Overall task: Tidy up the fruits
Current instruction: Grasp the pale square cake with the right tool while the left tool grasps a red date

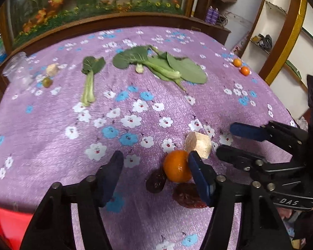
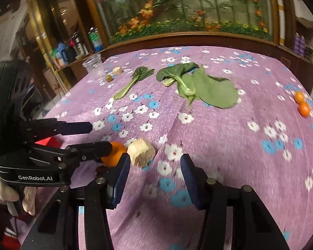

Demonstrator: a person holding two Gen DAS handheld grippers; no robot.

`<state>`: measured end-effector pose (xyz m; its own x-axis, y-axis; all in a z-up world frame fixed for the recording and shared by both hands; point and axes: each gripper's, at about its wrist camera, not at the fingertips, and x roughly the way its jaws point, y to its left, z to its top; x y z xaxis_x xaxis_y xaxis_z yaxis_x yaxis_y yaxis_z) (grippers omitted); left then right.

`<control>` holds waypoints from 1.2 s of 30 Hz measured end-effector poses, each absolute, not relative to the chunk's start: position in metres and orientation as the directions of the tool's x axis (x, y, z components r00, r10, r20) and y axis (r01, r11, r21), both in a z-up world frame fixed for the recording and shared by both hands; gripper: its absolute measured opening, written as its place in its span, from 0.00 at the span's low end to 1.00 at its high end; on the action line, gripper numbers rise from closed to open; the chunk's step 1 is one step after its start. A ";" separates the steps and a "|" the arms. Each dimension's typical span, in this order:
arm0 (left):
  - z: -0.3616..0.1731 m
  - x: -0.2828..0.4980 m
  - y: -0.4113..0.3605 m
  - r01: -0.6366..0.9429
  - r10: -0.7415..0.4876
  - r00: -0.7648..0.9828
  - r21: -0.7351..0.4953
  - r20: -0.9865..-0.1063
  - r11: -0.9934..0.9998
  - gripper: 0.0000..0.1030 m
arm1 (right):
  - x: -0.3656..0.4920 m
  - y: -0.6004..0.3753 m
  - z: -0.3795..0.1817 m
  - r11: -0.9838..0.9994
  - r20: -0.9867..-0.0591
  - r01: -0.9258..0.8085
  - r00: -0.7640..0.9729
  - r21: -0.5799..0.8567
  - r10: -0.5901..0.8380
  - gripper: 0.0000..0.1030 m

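- Left gripper point(image 1: 154, 168): jaws apart, nothing held.
- Orange point(image 1: 177, 166) at five o'clock on the purple cloth point(image 1: 135, 108), touching the outer side of its right finger (two dark fruits below).
- Right gripper point(image 2: 155, 175): half open, empty; pale chunk point(image 2: 143, 151) just ahead.

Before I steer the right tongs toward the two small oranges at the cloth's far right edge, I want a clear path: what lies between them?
Only bare flowered cloth between the right tongs and the two small oranges, in the right wrist view.
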<state>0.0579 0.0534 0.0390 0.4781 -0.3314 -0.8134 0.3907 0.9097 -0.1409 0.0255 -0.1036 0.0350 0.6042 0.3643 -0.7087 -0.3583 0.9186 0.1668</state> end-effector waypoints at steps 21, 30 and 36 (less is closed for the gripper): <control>0.036 0.059 0.073 0.330 -0.391 0.440 -0.259 -0.808 0.908 0.61 | 0.044 -0.091 0.026 0.889 -0.730 -0.386 0.529 0.248 0.433 0.37; 0.036 0.020 0.068 0.289 -0.373 0.439 -0.265 -0.817 0.920 0.61 | 0.032 -0.087 0.033 0.878 -0.713 -0.421 0.541 0.228 0.445 0.37; 0.025 0.005 0.058 0.280 -0.376 0.439 -0.273 -0.816 0.920 0.61 | 0.049 -0.080 0.022 0.871 -0.736 -0.442 0.514 0.213 0.441 0.39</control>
<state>0.0047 0.0580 0.0252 0.4392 -0.3757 -0.8160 0.2804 0.9203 -0.2729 0.0493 -0.0803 0.0224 0.5141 0.4408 -0.7358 -0.4417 0.8714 0.2134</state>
